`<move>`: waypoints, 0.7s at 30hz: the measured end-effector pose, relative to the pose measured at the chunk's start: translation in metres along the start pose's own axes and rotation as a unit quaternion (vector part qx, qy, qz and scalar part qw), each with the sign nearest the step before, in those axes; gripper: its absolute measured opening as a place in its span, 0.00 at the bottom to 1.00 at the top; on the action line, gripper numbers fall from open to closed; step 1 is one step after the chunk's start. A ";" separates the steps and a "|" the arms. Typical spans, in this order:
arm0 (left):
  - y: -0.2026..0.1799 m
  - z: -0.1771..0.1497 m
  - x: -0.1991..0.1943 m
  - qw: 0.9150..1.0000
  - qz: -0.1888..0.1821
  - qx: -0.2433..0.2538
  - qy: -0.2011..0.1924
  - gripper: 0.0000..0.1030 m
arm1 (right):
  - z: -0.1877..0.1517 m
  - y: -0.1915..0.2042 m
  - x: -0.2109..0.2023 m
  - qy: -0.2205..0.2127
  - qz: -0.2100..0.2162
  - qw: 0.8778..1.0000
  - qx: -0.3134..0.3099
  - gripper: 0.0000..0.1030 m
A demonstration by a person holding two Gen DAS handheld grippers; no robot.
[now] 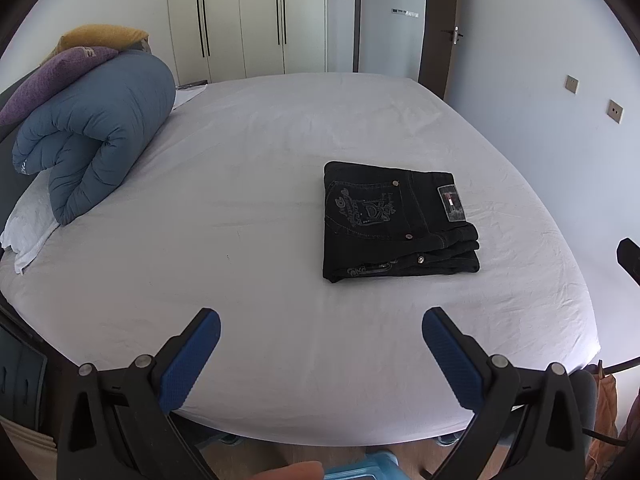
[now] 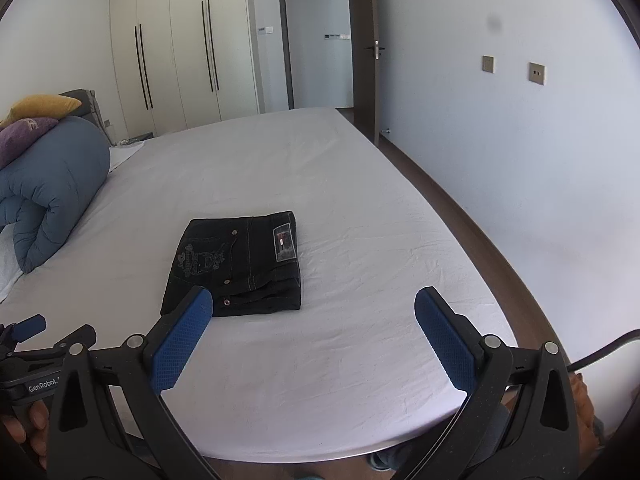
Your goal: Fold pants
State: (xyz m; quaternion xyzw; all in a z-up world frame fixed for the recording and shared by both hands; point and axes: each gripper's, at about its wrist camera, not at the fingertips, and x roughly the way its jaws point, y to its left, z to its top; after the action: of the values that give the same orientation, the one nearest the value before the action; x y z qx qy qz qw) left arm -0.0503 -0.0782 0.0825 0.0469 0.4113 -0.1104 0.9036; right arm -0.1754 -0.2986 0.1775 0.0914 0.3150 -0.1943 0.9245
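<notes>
Left gripper [image 1: 321, 322]: I see my fingers spread wide, holding nothing, over the near edge of the bed.
Right gripper [image 2: 313, 302]: spread just as wide, empty; its left blue pad [image 2: 180, 344] overlaps the pants' near corner in my view, whether touching I cannot tell.
Surface: one bed [image 1: 260, 152] under a pale, lightly creased sheet.
Room: cream wardrobe doors [image 2: 176, 64] with long dark handles, an open doorway [image 2: 318, 40], two wall plates [image 2: 512, 69] on the right wall.
Pants [image 1: 396, 220]: one black pair, folded into a compact rectangle, embroidered back pocket and waistband patch facing up, lying right of the bed's middle.
Other items: one rolled blue duvet [image 1: 96, 136], one purple cushion [image 1: 52, 76], one yellow cushion [image 1: 100, 36], all far left.
</notes>
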 end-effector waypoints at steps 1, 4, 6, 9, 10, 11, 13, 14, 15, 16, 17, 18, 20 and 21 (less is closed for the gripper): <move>0.000 0.000 0.002 1.000 0.001 -0.001 0.003 1.00 | -0.001 0.002 0.003 0.004 -0.002 1.000 -0.003 1.00; 0.001 0.000 0.006 1.000 0.002 -0.002 0.007 1.00 | -0.002 0.006 0.012 0.018 -0.001 1.000 -0.010 1.00; 0.002 0.000 0.009 1.000 0.001 -0.004 0.010 1.00 | -0.003 0.009 0.016 0.025 0.001 1.000 -0.014 1.00; 0.003 -0.001 0.011 1.000 0.002 -0.006 0.013 1.00 | -0.005 0.013 0.023 0.040 0.002 0.999 -0.018 1.00; 0.004 0.000 0.012 1.000 0.001 -0.006 0.014 1.00 | -0.006 0.014 0.026 0.045 0.003 0.999 -0.018 1.00; 0.004 -0.001 0.012 1.000 0.001 -0.007 0.014 1.00 | -0.007 0.016 0.028 0.049 0.004 0.999 -0.018 1.00; 0.005 -0.001 0.013 1.000 0.002 -0.007 0.015 1.00 | -0.009 0.018 0.030 0.053 0.006 0.998 -0.020 1.00; 0.006 -0.001 0.014 1.000 0.002 -0.008 0.017 1.00 | -0.009 0.019 0.031 0.055 0.006 0.998 -0.021 1.00; 0.006 -0.001 0.015 1.000 0.002 -0.009 0.018 1.00 | -0.009 0.020 0.031 0.056 0.006 0.998 -0.022 1.00; 0.006 -0.001 0.015 1.000 0.002 -0.010 0.018 1.00 | -0.009 0.021 0.033 0.057 0.007 0.998 -0.023 1.00; 0.007 -0.001 0.016 1.000 0.002 -0.010 0.019 1.00 | -0.009 0.022 0.033 0.058 0.008 0.998 -0.023 1.00; 0.007 -0.001 0.016 1.000 0.001 -0.010 0.019 1.00 | -0.009 0.023 0.034 0.059 0.009 0.998 -0.023 1.00; 0.007 -0.001 0.016 1.000 0.002 -0.009 0.019 1.00 | -0.009 0.025 0.035 0.060 0.010 0.998 -0.024 1.00; 0.007 -0.001 0.016 1.000 0.002 -0.009 0.019 1.00 | -0.009 0.026 0.036 0.061 0.010 0.998 -0.025 1.00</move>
State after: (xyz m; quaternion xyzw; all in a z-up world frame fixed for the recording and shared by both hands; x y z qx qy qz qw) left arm -0.0393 -0.0734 0.0695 0.0411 0.4291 -0.1042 0.8963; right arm -0.1435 -0.2837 0.1491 0.0835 0.3745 -0.1715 0.9074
